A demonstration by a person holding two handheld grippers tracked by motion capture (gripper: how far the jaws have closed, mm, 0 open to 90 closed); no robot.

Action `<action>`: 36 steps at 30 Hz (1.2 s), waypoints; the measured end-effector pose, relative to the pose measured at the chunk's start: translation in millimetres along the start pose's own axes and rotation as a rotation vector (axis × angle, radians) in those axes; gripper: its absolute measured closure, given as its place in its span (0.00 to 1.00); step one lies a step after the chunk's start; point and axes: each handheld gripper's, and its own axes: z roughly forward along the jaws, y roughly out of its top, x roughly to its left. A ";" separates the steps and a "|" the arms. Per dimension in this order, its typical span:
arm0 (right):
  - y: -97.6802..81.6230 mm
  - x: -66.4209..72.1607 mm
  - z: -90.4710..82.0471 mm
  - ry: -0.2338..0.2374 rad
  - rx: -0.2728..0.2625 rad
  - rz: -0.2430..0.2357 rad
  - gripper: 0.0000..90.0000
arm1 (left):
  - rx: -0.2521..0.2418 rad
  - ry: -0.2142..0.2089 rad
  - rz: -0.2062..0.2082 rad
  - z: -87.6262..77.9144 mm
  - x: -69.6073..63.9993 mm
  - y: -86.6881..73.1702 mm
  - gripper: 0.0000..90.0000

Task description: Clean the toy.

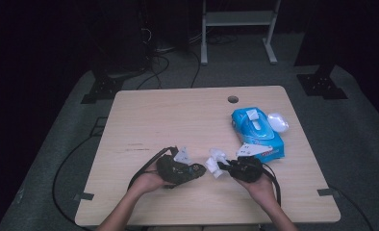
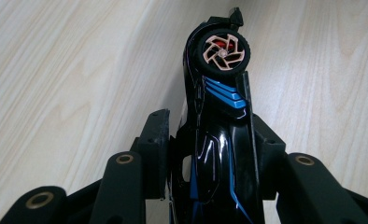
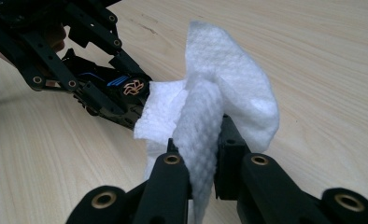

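Note:
A black toy car [image 2: 217, 135] with blue stripes and a copper-coloured wheel [image 2: 222, 54] is clamped between the jaws of my left gripper [image 2: 210, 144], nose pointing away over the table. In the high view the left gripper [image 1: 197, 169] holds the car [image 1: 190, 171] low over the front of the table. My right gripper [image 3: 203, 161] is shut on a folded white wipe [image 3: 219, 102], which touches the car's front end [image 3: 126, 93]. In the high view the wipe [image 1: 215, 161] sits between the two grippers, with the right gripper [image 1: 222, 168] just right of it.
A blue pack of wet wipes [image 1: 257, 132] lies at the right, its white lid [image 1: 277, 121] flipped open. The light wooden table [image 1: 178, 115] has a round hole [image 1: 233, 99] near its far edge. Cables trail from both grippers toward the front edge.

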 end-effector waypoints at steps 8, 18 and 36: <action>-0.8 0.3 3.0 0.008 0.007 0.007 0.93 | 0.074 0.007 -0.005 12.5 -5.0 12.1 0.52; 2.1 -5.7 -4.5 0.036 -0.013 0.026 0.93 | 0.010 0.083 0.096 8.2 -12.4 16.1 0.64; 26.8 14.4 -25.5 0.066 -0.034 -0.064 0.93 | -0.226 0.061 0.144 -11.9 -30.1 24.7 0.65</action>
